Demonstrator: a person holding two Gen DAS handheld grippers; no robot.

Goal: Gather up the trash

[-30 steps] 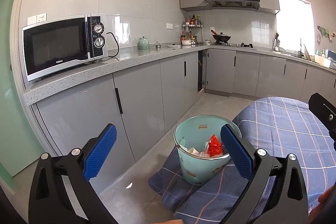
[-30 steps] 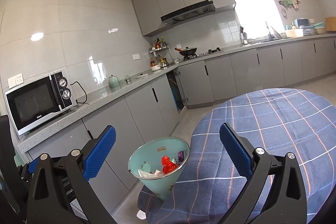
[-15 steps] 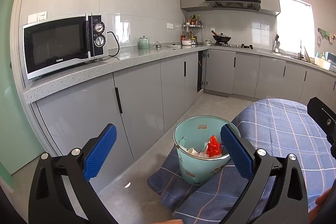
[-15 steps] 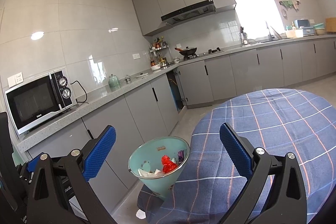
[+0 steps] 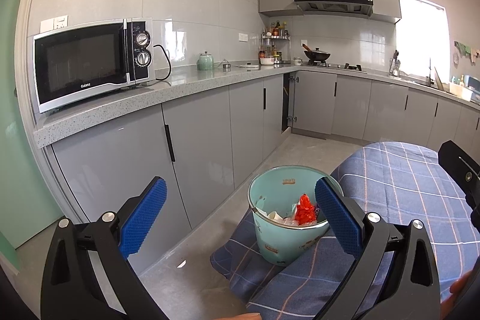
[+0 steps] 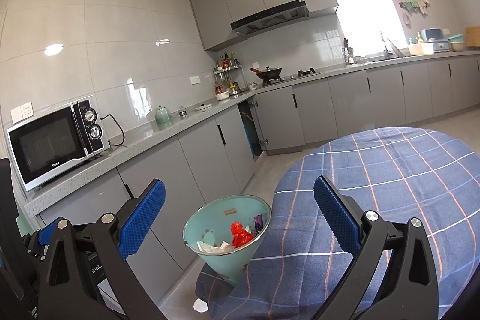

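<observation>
A pale green trash bin (image 5: 282, 242) stands at the edge of a table with a blue plaid cloth (image 5: 405, 200). It holds a red crumpled wrapper (image 5: 304, 210) and white scraps. My left gripper (image 5: 240, 218) is open and empty, above and just short of the bin. The bin also shows in the right wrist view (image 6: 231, 260), with the red wrapper (image 6: 240, 234) and a small purple packet (image 6: 258, 221) inside. My right gripper (image 6: 238, 218) is open and empty, higher up and back from the bin. The plaid cloth (image 6: 390, 185) fills the right side.
Grey cabinets (image 5: 204, 158) and a speckled counter (image 5: 150, 98) run along the left, with a microwave (image 5: 90, 65) on top. A white scrap (image 6: 199, 305) lies on the floor by the cloth's hanging corner. The other gripper's black body (image 5: 459, 170) shows at right.
Both views have shifted very slightly; the bin sits a touch lower in the left wrist view. Both grippers stay open and empty.
</observation>
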